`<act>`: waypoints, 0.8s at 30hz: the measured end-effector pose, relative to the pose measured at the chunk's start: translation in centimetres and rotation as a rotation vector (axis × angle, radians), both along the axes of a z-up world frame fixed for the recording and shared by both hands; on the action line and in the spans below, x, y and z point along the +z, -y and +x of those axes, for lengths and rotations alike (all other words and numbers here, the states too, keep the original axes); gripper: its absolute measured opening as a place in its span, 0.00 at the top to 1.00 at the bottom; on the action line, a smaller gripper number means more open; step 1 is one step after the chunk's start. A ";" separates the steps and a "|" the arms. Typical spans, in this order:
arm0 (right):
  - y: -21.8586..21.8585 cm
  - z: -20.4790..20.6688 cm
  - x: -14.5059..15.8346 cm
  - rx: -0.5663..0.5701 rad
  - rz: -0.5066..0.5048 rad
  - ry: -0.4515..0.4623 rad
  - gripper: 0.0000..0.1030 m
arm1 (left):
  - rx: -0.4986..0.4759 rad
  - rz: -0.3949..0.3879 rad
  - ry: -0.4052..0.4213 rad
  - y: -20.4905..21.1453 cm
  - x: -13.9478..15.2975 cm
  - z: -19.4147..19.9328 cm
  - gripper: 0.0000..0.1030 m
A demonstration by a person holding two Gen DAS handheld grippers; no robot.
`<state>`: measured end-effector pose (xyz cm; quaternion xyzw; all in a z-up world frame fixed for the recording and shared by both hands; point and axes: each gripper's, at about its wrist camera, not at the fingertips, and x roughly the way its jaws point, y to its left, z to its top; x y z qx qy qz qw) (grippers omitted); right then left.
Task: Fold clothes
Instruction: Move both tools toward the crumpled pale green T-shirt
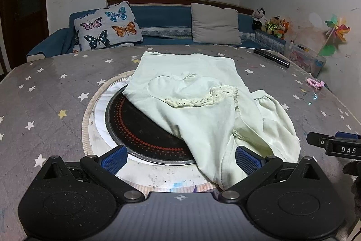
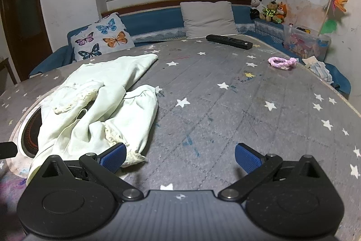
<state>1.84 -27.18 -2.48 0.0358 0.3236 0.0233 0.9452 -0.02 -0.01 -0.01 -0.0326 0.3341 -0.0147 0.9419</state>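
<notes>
A pale green garment with lace trim [image 1: 198, 101] lies crumpled on the star-patterned table, partly over a round black cooktop [image 1: 140, 128]. My left gripper [image 1: 180, 158] is open just in front of the garment's near edge; cloth hangs between its blue pads but the jaws stand wide apart. In the right wrist view the same garment [image 2: 97, 110] lies to the left. My right gripper [image 2: 180, 156] is open over bare table, its left pad [image 2: 114, 156] close to the garment's lace hem. The right gripper's body [image 1: 334, 146] shows at the left view's right edge.
A black remote [image 2: 229, 41] and a pink hair tie [image 2: 282, 62] lie on the far right part of the grey table [image 2: 225, 105]. A clear plastic toy box [image 2: 304, 42] stands at the right edge. A blue sofa with cushions [image 1: 108, 26] runs behind the table.
</notes>
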 end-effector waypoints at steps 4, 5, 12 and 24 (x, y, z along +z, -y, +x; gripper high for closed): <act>-0.2 -0.5 0.0 0.008 0.008 0.017 0.00 | -0.005 -0.003 -0.002 0.1 0.0 -0.1 0.00; -0.3 -0.7 0.1 0.010 0.010 0.021 0.00 | -0.006 -0.004 -0.002 0.1 -0.1 -0.2 0.00; -0.2 -0.8 0.6 0.032 0.033 0.006 0.00 | -0.012 0.007 -0.004 0.7 -0.1 -0.4 0.00; -0.6 -0.4 0.6 0.059 0.050 0.003 0.00 | -0.030 0.014 -0.022 0.7 -0.2 0.7 0.00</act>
